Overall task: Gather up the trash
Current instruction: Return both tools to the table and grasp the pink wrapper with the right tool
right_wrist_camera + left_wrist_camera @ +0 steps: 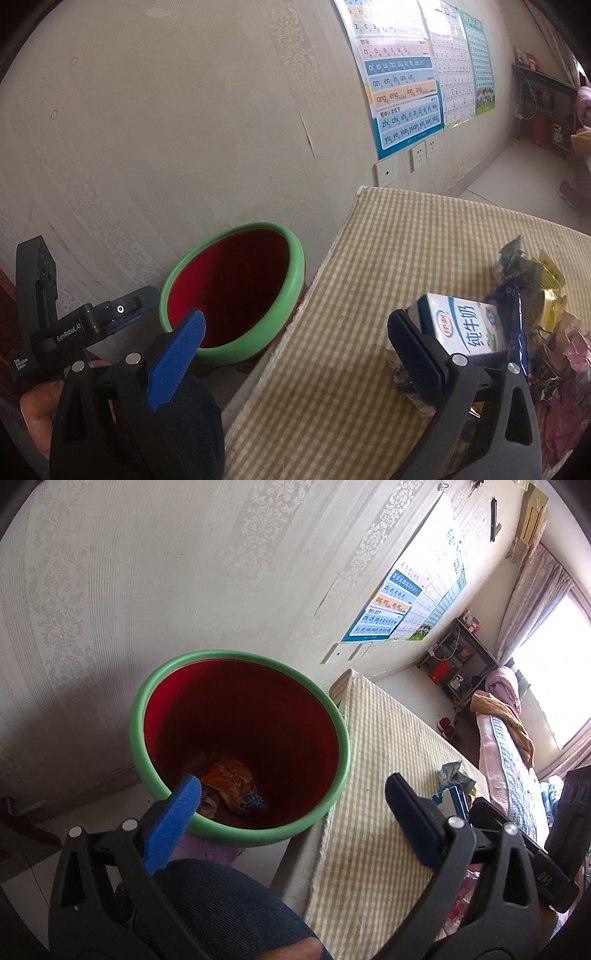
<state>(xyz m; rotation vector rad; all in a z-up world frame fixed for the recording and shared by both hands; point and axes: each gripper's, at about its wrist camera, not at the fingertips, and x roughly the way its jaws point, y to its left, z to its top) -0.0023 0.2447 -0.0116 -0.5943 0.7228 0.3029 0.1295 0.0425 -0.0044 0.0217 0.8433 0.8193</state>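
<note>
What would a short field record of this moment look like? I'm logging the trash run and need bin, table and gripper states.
bin: red bin with green rim, on the floor beside the table
bin contents: orange crumpled wrapper at the bottom
table: checked cloth
trash left on table: milk carton, pile of wrappers beside it
left gripper: open, empty, above bin
right gripper: open, empty, near carton

A pinyin poster [402,74] hangs above wall sockets [421,151].
</note>
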